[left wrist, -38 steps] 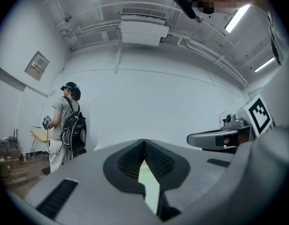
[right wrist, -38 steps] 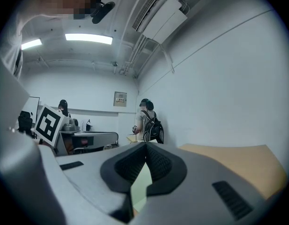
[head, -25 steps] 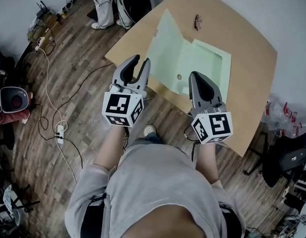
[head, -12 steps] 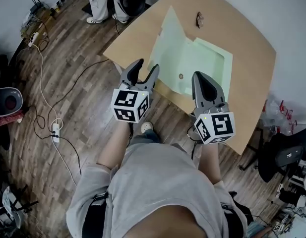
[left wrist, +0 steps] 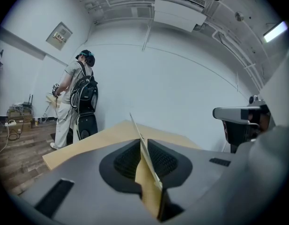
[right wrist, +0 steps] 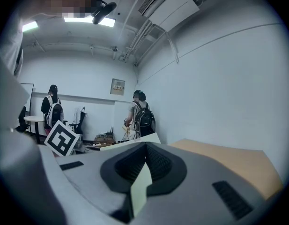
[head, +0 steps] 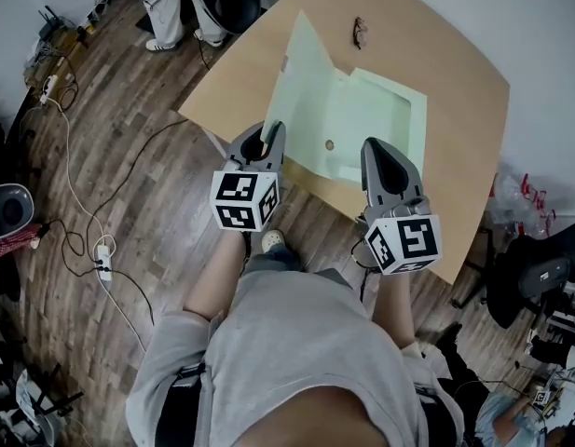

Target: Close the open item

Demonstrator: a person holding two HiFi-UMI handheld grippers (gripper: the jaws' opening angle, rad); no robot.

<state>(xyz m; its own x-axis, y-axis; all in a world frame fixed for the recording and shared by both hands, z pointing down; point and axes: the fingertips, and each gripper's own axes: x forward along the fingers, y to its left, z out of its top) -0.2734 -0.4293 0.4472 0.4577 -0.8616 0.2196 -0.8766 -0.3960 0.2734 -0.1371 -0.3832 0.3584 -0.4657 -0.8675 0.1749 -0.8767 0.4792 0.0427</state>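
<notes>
**Left hand-held gripper [head: 266,141] clamping onto the folder's cover [head: 304,91]**

Dropping lower than a second ago, the left hand-held gripper is now sitting at the cover's near edge. Its jaws have just been closing and are pinching that raised flap. The right hand-held gripper [head: 380,149] is gripping the base sheet's near edge, at the folder's [head: 376,110] 6 o'clock. The pale green folder is lying open mid-tabletop [head: 464,91], with its cover tilting up on the 9 o'clock side. Both grips seem made, so swinging the cover over and down is what is remaining. No brand, label or readable writing is showing; the cubes [head: 242,200] are carrying only square markers.
</notes>
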